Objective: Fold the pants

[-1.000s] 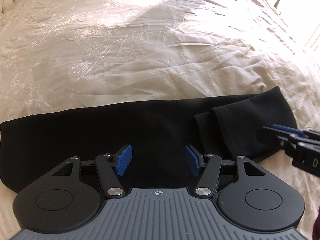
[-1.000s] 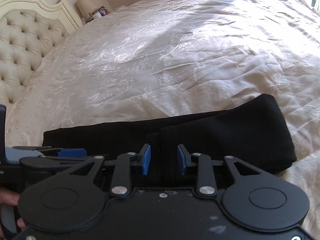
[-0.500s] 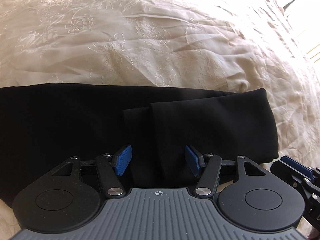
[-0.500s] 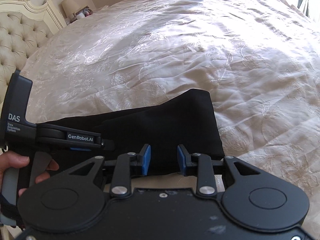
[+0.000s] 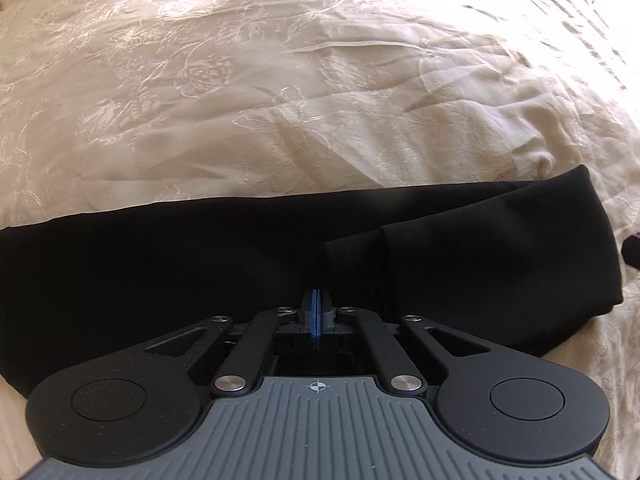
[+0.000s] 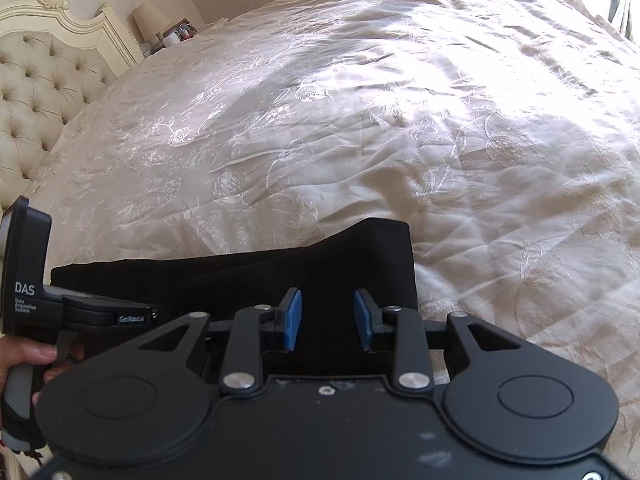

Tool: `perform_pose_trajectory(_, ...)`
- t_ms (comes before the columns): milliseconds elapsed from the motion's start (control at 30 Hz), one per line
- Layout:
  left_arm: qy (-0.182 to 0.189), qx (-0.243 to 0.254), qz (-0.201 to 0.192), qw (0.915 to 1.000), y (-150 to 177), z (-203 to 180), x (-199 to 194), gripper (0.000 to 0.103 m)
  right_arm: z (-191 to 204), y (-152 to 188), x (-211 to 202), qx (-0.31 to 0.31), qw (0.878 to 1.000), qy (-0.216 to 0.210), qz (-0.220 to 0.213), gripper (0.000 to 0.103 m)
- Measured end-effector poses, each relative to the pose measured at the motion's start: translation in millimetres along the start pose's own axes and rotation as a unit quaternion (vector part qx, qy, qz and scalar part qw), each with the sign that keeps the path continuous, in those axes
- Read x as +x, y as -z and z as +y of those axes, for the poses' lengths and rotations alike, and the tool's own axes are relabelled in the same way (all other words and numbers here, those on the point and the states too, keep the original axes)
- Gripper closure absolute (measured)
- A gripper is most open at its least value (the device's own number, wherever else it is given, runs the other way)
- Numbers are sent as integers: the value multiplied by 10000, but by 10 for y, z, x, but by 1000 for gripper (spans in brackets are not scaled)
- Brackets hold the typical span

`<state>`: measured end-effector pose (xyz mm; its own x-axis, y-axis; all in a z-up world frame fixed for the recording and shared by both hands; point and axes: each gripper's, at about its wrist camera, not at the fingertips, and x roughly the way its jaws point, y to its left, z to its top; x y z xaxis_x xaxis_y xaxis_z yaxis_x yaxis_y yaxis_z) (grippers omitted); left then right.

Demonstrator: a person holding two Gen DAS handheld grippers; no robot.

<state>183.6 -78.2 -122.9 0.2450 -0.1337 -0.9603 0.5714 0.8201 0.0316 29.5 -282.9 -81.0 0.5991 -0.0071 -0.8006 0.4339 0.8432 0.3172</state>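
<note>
Black pants [image 5: 200, 256] lie folded lengthwise in a long strip across the cream bedspread, with a doubled-over end at the right [image 5: 500, 248]. My left gripper [image 5: 316, 312] is shut, its blue pads pressed together at the near edge of the pants; whether cloth is pinched between them is hidden. In the right wrist view the pants' right end [image 6: 360, 256] lies under my right gripper [image 6: 327, 320], which is open with its blue pads astride the cloth. The left gripper's body [image 6: 80, 312] and the hand holding it show at the left.
The embroidered cream bedspread [image 5: 320, 80] stretches far beyond the pants. A tufted headboard [image 6: 36, 92] and a bedside lamp [image 6: 150, 24] stand at the far left in the right wrist view. A bit of the right gripper [image 5: 632, 252] shows at the left wrist view's right edge.
My left gripper has closed from open to shut at the pants' near edge and shifted left. My right gripper stayed open over the pants' right end.
</note>
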Motion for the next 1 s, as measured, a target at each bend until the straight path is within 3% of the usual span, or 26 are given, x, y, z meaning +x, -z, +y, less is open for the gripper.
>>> perform_pose_trajectory(67,-73,-101,-46,9999,-12,79,-19,102,-70,-83,109,117,9998,147,-60,73)
perform_pose_trajectory(167,-160,-287,-129,9994,23,222,-84,101,-185,-147,366,273,9987,388,190,96)
perform_pose_trajectory(300,-329,-500,-173,9981,179,384,-158,101,-260,-53,710,143,9957,550,737,96)
perform_pose_trajectory(400,-190,-591,-209,9979,375,466,-228,100,-204,-8,730,-165,9957,600,685,96)
perform_pose_trajectory(500,-108,-408,-78,9991,605,444,-231,100,-243,-15,709,-44,9965,520,655,95)
perform_pose_trajectory(600,-217,214,111,9995,862,327,-142,98,-270,-27,666,65,9972,461,579,95)
perform_pose_trajectory(733,-614,1015,-8,9929,960,137,-94,98,-193,-24,482,33,9986,419,328,94)
perform_pose_trajectory(800,-624,979,4,9932,905,133,-119,98,-137,-4,365,46,9992,334,213,93)
perform_pose_trajectory(1000,-523,190,-100,9984,828,313,-343,95,39,168,97,31,9998,14,185,92)
